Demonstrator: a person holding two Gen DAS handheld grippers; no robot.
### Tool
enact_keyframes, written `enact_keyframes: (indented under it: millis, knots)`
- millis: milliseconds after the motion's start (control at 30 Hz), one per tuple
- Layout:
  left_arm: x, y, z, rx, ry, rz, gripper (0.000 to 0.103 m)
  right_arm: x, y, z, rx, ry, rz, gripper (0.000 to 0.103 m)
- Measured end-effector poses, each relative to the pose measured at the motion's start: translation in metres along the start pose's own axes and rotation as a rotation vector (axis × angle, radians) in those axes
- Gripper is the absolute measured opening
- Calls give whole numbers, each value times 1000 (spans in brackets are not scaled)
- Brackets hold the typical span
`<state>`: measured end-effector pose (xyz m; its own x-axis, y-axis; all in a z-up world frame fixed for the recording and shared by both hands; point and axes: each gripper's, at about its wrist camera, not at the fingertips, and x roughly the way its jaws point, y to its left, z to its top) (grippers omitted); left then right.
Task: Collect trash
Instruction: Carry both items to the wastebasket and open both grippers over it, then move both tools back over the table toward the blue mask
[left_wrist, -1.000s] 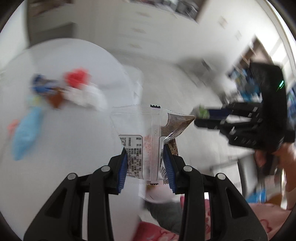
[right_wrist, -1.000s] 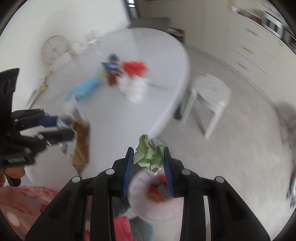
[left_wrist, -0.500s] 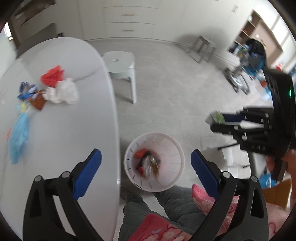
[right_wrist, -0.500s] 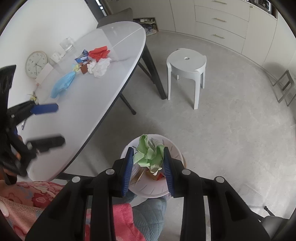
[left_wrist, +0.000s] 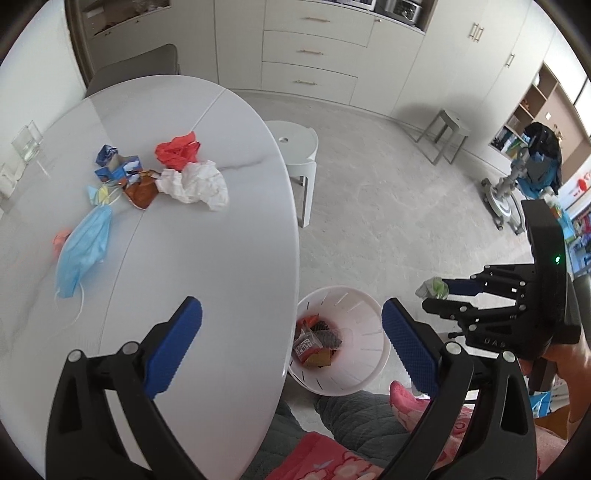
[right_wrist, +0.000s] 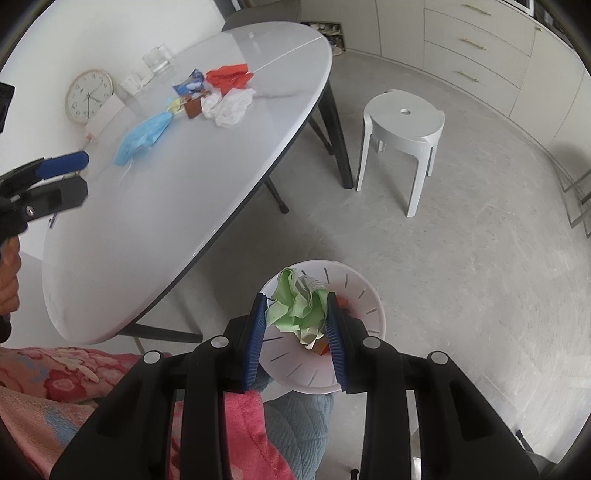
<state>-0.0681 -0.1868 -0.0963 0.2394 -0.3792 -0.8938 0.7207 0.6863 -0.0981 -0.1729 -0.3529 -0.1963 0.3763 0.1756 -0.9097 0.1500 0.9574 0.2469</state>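
Note:
My left gripper (left_wrist: 291, 314) is open wide and holds nothing, hanging over the table edge and the white bin (left_wrist: 364, 299). Wrappers lie at the bottom of the bin. My right gripper (right_wrist: 295, 306) is shut on a crumpled green paper (right_wrist: 293, 308) directly above the bin (right_wrist: 369, 291). In the left wrist view, that gripper (left_wrist: 439, 295) shows to the right of the bin. On the white table (left_wrist: 207, 280) lie a red crumpled bag (left_wrist: 177, 149), white crumpled paper (left_wrist: 195, 182), a blue face mask (left_wrist: 85, 251), blue wrappers (left_wrist: 114, 166) and a brown wrapper (left_wrist: 142, 192).
The bin stands on the floor by the table's rounded end, against a person's legs (left_wrist: 351, 410) in grey quilted trousers. A white stool (right_wrist: 404, 129) stands beyond it. A clock (right_wrist: 88, 96) and glasses (right_wrist: 157, 59) sit at the table's far side.
My left gripper opened and let go of the clear and brown snack wrapper, which now lies in the bin. My right gripper sank toward the bin with the green paper.

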Motion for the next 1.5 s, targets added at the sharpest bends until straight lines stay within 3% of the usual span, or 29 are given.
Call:
enact_keyframes:
  millis: [100,133,167,233,300,433,667,1033,1300,1500]
  knots:
    - [-2,4,-1,-4,-6,8,94,8,4,-1,-14,22,-6,34]
    - [-1,5,-1,-4,-7,11,94,13,7,-2,-23,40,-16,39]
    - [-1,6,-1,-5,-9,20,94,20,8,-3,-32,65,-19,47]
    - [-3,8,-2,-7,-11,28,94,30,12,-4,-44,94,-44,79]
    - [-3,12,-2,-13,-12,36,94,34,15,-3,-48,92,-83,92]
    - [-7,17,-1,-22,-28,66,94,24,15,10,-10,52,-88,98]
    - [-15,31,3,-48,-58,102,94,-6,21,47,20,-59,-108,100]
    - [-17,65,2,-102,-87,144,94,-15,61,102,-59,-127,-70,100]
    - [-15,149,-8,-208,-115,293,94,5,106,145,-139,-136,-22,100]
    - [-12,236,-9,-349,-100,337,94,25,140,188,-212,-135,10,100]
